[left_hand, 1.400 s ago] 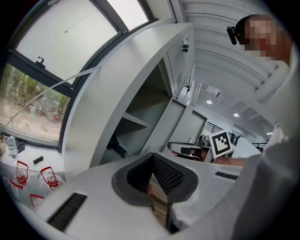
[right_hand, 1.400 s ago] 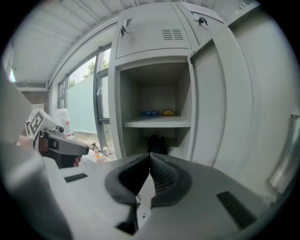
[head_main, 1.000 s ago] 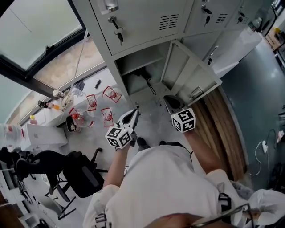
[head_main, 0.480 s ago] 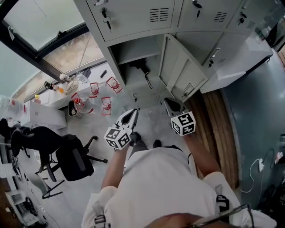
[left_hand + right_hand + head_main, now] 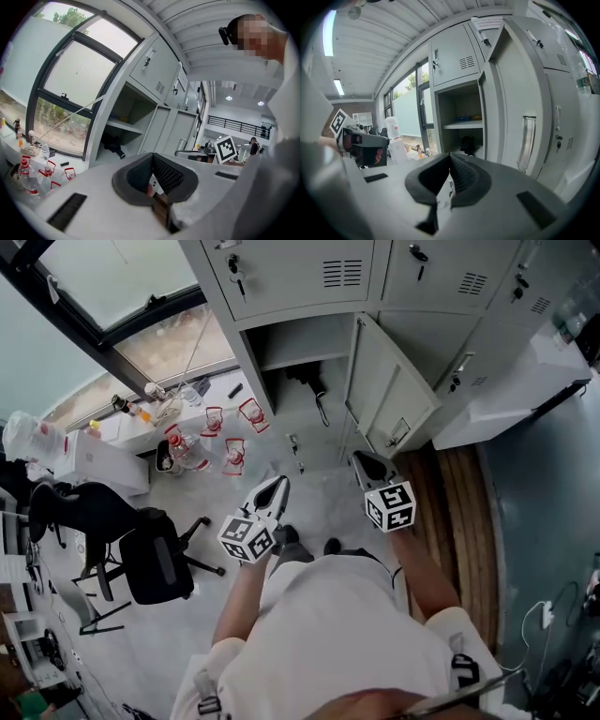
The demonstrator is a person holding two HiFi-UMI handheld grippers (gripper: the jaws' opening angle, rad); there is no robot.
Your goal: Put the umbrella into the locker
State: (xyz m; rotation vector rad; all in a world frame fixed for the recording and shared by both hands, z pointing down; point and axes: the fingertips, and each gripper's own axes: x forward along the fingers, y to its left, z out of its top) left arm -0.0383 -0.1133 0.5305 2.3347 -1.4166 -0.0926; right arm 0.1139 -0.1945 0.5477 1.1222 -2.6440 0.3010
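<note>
The black umbrella (image 5: pixel 310 388) lies folded on the floor of the open grey locker compartment (image 5: pixel 298 354), its handle toward the front. It also shows in the left gripper view as the umbrella (image 5: pixel 113 146) and in the right gripper view as the umbrella (image 5: pixel 468 143), under the shelf. The locker door (image 5: pixel 386 397) stands swung out to the right. My left gripper (image 5: pixel 279 486) hangs in the air before the locker, shut and empty. My right gripper (image 5: pixel 364 461) is level with the door's lower edge, also shut with nothing in it.
Several water bottles with red labels (image 5: pixel 208 439) stand on the floor by the window at left. A black office chair (image 5: pixel 155 563) and a white box (image 5: pixel 97 463) are further left. A wooden strip (image 5: pixel 461 512) runs along the right.
Both grippers have drawn a little back from the locker, and more of the floor shows between them and it. Both stay shut and empty; the umbrella has not moved.
</note>
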